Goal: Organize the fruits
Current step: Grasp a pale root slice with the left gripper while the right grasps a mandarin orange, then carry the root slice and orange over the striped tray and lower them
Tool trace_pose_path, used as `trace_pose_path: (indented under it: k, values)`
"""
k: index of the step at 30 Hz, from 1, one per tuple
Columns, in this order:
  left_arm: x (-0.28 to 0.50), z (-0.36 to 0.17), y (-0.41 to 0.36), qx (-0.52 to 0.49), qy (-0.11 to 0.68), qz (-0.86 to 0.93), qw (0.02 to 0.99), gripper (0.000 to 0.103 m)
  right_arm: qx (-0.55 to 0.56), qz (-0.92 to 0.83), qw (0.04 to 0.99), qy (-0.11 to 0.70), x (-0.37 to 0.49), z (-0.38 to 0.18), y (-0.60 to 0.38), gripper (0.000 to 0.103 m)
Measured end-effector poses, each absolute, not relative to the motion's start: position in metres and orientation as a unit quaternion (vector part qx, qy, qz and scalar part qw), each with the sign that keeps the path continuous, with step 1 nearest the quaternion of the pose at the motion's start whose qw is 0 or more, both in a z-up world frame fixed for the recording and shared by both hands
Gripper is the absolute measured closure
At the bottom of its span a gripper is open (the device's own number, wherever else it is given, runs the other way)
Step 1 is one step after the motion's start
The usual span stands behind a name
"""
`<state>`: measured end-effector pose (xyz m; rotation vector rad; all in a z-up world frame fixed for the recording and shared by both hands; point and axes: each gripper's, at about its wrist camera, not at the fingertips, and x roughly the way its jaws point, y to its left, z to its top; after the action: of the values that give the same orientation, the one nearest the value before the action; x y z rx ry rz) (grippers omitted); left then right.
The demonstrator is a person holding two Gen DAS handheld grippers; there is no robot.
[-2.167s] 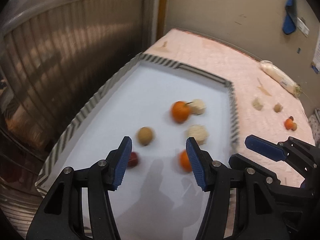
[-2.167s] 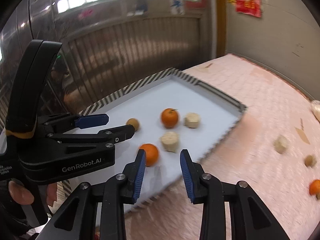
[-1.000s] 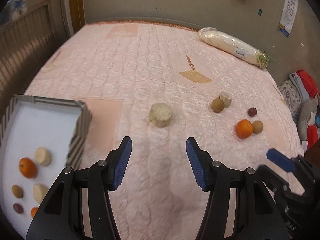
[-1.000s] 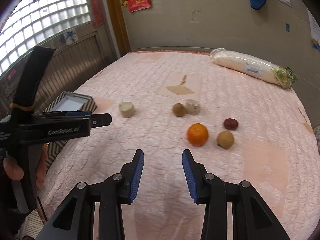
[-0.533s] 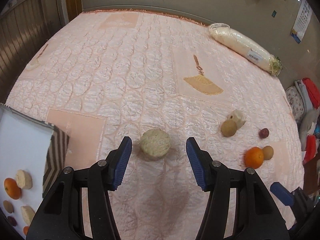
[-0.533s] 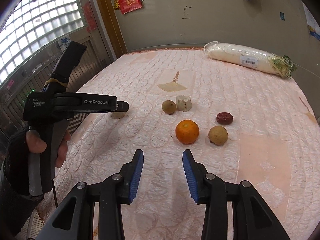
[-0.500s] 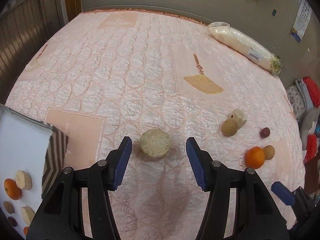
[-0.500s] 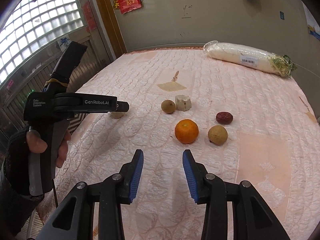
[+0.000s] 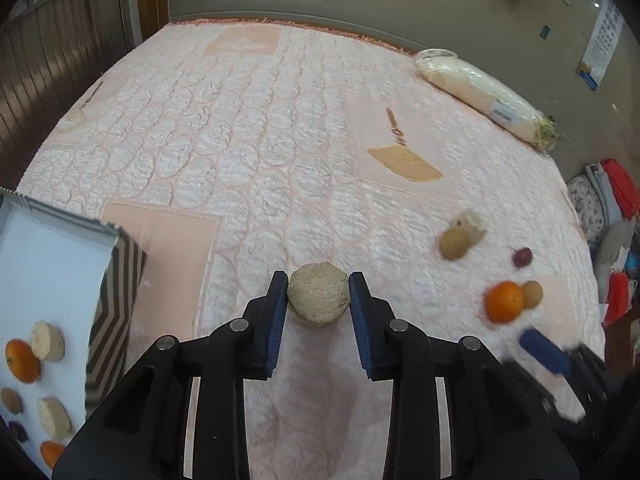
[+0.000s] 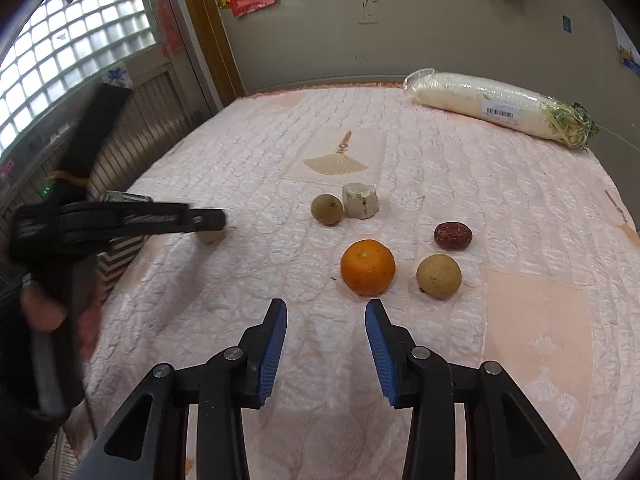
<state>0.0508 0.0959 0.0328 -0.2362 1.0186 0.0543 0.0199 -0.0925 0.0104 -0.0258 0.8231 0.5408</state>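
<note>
My left claw (image 9: pixel 318 294) reaches level over the bed (image 9: pixel 248 128), clamped on the beige chunk (image 9: pixel 319 298). Right claw (image 10: pixel 326 322) hovers, jaws apart, before the orange (image 10: pixel 367 267).

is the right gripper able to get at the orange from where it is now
Probably yes. The right gripper is open and empty, and the orange sits just ahead of its fingertips on the pink quilt, nothing between. The brown fruit beside it stands apart.

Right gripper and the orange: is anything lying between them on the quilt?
No. In the right wrist view, only bare pink quilt lies between the open right gripper and the orange.
</note>
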Motion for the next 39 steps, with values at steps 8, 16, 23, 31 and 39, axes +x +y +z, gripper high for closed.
trace_pose_path:
  k: [8,16,23,31,39]
  values:
    - [0.016,0.049,0.09,-0.098,0.467,0.02,0.878,0.073,-0.031,0.22,0.891,0.395,0.043,0.003,-0.085,0.064]
    - [0.001,0.054,0.089,-0.087,0.46,0.017,0.884,0.073,-0.035,0.213,0.894,0.394,0.059,-0.004,-0.081,0.07]
    - [-0.016,0.056,0.096,-0.086,0.454,0.021,0.887,0.073,-0.014,0.237,0.895,0.378,0.031,0.008,-0.081,0.071]
    - [-0.046,0.064,0.105,-0.073,0.44,0.036,0.894,0.073,-0.008,0.281,0.892,0.354,-0.016,0.026,-0.059,0.071]
    - [-0.077,0.068,0.12,-0.064,0.429,0.054,0.899,0.073,-0.012,0.309,0.884,0.349,-0.042,0.032,-0.033,0.071]
